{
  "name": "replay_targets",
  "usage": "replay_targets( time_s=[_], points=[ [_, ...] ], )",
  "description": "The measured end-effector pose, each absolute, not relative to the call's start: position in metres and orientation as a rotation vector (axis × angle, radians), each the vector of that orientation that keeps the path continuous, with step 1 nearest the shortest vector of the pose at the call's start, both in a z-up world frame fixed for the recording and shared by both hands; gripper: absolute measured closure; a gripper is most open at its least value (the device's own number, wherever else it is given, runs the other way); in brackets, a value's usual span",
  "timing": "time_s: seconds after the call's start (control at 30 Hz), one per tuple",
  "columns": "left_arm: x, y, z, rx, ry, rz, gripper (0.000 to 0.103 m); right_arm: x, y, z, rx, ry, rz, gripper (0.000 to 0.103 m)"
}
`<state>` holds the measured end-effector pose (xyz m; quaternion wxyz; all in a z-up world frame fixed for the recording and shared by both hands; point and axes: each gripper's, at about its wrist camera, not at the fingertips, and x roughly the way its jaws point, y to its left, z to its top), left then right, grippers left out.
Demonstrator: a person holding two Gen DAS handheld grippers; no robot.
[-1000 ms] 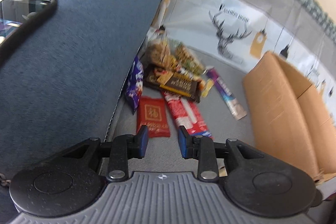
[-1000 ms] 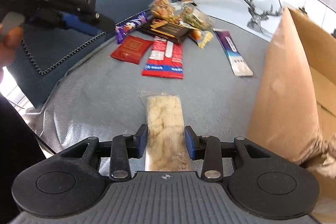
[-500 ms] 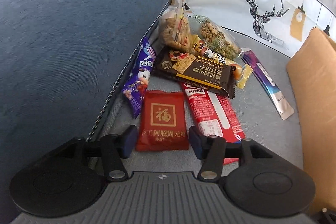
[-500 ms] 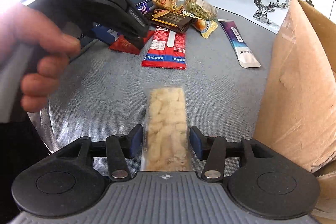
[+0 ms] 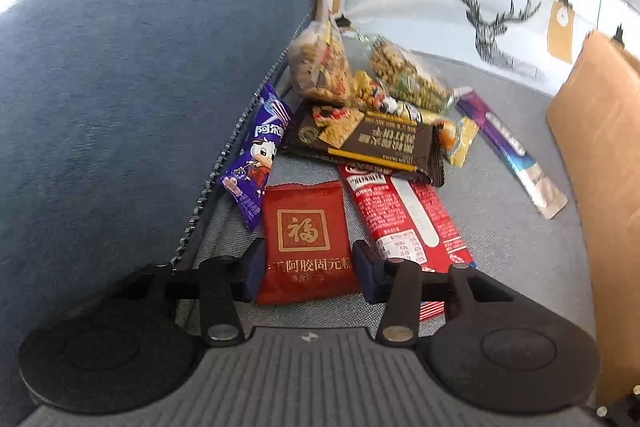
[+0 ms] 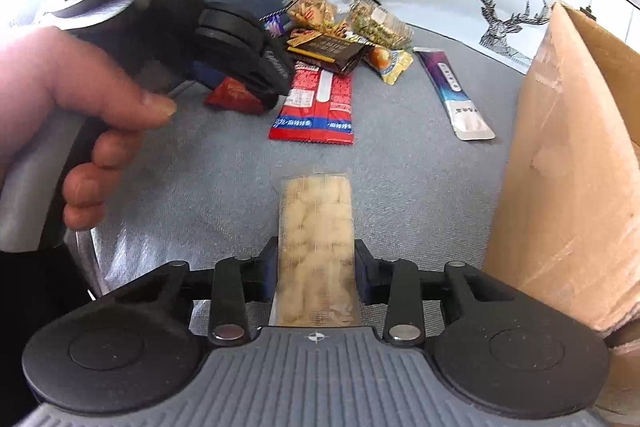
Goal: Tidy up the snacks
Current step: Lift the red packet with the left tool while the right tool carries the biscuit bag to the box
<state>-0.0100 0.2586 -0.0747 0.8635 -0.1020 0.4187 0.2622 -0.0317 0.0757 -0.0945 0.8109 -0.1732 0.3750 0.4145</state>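
Low in both views, each set of tongs has closed in: left gripper [image 5: 308, 269] hugs red packet [image 5: 306, 243], right gripper [image 6: 316, 269] hugs pale cracker pack [image 6: 316, 227]. Step: picking up. Next: lift both, drop in cardboard box [image 6: 572, 167] at right.

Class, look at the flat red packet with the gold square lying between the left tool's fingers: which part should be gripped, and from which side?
Grip the red packet across its two long side edges near its near end, coming from above and the near side. It lies flat with its length running away from the left tool, whose fingers already flank those edges; the purple candy bag and red-and-white wrapper crowd its sides further up.
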Motion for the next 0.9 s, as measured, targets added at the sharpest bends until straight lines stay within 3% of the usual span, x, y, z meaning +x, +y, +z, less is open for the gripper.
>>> replay_targets(
  time_s=[0.27,0.9],
  points=[
    [-0.046,0.258,-0.062,-0.509,0.871,0.426,0.052,-0.032,0.075,-0.093,-0.361,0.78,0.853,0.065],
    [-0.047,0.211,-0.075,-0.345,0.944,0.404,0.052,-0.03,0.076,-0.099,-0.363,0.809,0.831,0.061]
  ],
)
